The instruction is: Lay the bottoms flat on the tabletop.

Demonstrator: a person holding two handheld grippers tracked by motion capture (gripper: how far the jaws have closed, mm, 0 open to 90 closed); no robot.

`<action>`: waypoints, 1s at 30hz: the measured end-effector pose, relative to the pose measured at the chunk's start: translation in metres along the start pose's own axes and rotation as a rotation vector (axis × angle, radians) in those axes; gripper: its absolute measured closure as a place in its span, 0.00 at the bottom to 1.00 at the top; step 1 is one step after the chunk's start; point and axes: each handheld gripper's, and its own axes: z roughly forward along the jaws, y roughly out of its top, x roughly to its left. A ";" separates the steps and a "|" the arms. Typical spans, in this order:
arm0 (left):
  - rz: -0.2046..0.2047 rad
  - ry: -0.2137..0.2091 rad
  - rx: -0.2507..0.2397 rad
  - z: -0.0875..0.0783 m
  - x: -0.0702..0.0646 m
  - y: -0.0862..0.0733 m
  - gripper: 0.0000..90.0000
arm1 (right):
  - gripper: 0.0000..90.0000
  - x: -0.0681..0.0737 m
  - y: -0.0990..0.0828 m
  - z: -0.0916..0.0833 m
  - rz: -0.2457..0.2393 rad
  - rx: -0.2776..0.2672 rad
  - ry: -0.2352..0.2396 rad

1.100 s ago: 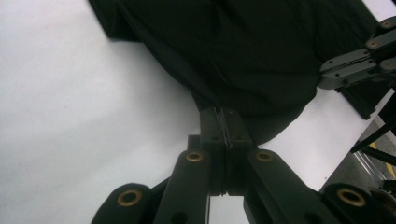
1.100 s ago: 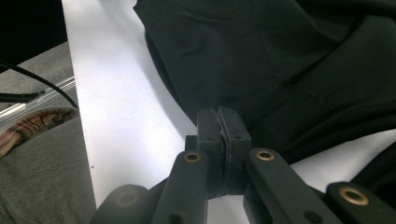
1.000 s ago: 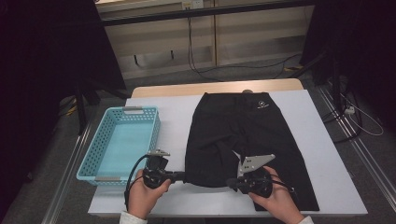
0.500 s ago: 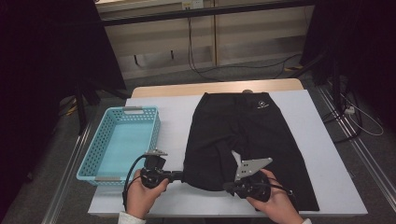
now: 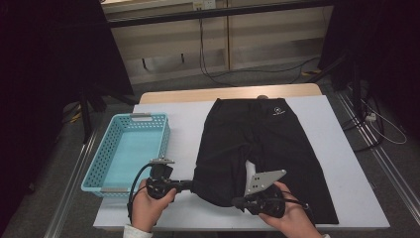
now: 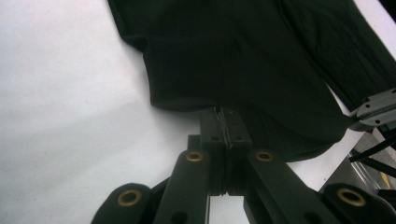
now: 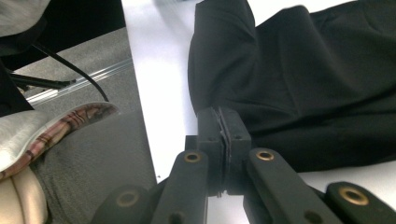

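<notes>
High view: black shorts (image 5: 257,148) flat on bench (image 5: 183,111), long axis running away toward far edge. Left tool (image 5: 190,185) pinching near-left hem corner, right tool (image 5: 235,202) pinching same leg's hem beside it. Basket (image 5: 130,148) left.

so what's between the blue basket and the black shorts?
Bare white table separates the blue basket from the black shorts in the high view; the left gripper reaches in at the near end.
</notes>
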 end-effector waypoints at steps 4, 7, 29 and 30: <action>-0.004 -0.003 -0.031 -0.007 -0.003 0.001 0.99 | 0.99 0.003 0.000 -0.001 0.003 -0.003 0.026; -0.011 0.033 -0.048 -0.002 -0.004 0.003 0.79 | 0.99 0.004 -0.001 0.000 -0.006 0.022 0.039; 0.076 0.202 -0.018 0.050 -0.001 0.008 0.21 | 0.41 -0.030 -0.016 -0.013 0.077 -0.027 -0.241; 0.083 0.201 -0.020 0.051 -0.001 0.008 0.21 | 0.39 -0.033 -0.016 -0.013 0.087 -0.035 -0.252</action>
